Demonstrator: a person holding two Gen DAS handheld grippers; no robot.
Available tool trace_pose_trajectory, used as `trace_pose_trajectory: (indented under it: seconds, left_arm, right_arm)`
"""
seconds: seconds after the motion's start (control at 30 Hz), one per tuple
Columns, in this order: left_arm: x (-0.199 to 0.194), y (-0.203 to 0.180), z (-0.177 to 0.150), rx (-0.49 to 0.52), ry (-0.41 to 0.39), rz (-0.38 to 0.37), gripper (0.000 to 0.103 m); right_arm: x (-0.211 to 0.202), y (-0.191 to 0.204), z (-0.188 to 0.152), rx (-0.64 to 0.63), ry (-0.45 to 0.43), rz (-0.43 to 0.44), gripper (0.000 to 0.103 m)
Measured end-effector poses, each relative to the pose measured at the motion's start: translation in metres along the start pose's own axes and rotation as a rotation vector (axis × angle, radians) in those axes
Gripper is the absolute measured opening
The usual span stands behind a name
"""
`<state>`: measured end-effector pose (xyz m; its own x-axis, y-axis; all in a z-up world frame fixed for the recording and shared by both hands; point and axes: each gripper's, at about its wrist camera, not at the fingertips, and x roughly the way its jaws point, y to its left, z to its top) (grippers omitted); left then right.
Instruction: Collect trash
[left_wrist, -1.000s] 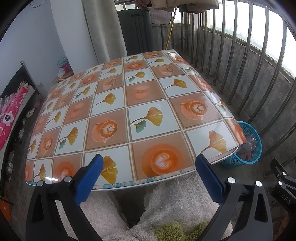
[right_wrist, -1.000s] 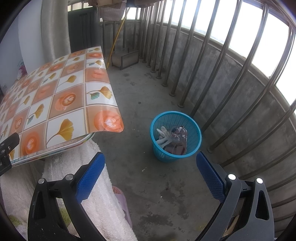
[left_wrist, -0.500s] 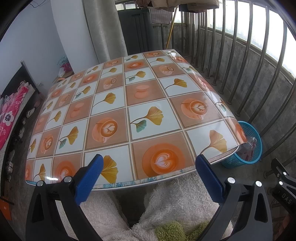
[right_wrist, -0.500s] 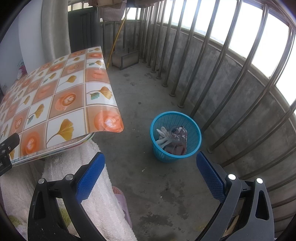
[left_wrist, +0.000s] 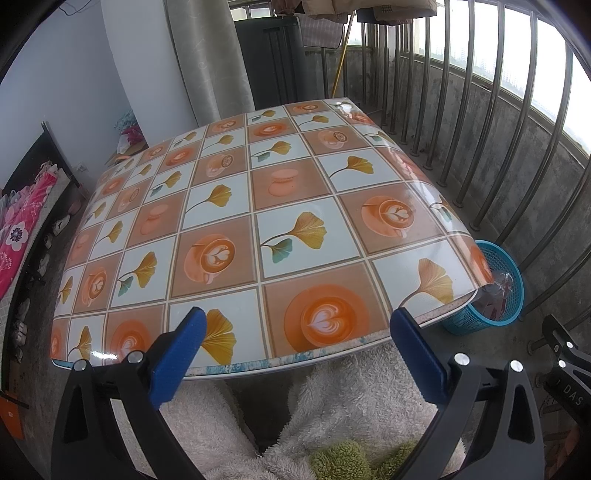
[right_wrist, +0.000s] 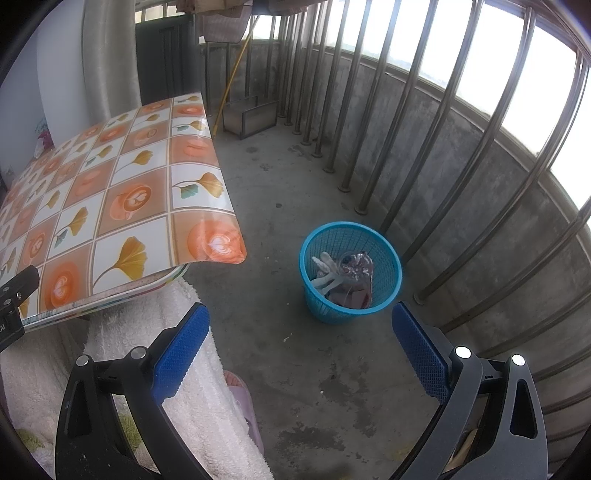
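A counter (left_wrist: 295, 206) covered in a glossy cloth of orange coffee-cup and ginkgo-leaf squares stands on a concrete floor (right_wrist: 295, 192). Metal railing bars (right_wrist: 406, 103) line the balcony wall beyond its right edge. A grey curtain (left_wrist: 207, 59) hangs past the far edge, with a yellow broom handle (right_wrist: 232, 74) leaning nearby. White fleecy cloth (left_wrist: 332, 402) lies below the near edge.

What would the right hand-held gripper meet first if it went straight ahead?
Probably bare concrete floor. The open right hand-held gripper aims just left of the blue trash basket; depth is unclear.

Patterned table (left_wrist: 295, 206), blue basket (right_wrist: 351, 273) on floor (right_wrist: 295, 184)
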<state>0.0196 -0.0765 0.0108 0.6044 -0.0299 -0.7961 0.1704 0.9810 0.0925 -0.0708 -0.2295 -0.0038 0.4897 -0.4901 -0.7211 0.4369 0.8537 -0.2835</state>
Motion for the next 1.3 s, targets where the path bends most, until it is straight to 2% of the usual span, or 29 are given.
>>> trace_pose_trajectory:
  seconds: [1.3]
  left_arm:
    - [0.0001,0.0029,-0.0005,0.001,0.000,0.003,0.097]
  right_arm:
    - [0.0004,0.0014,-0.0011,0.003,-0.003,-0.001,0.095]
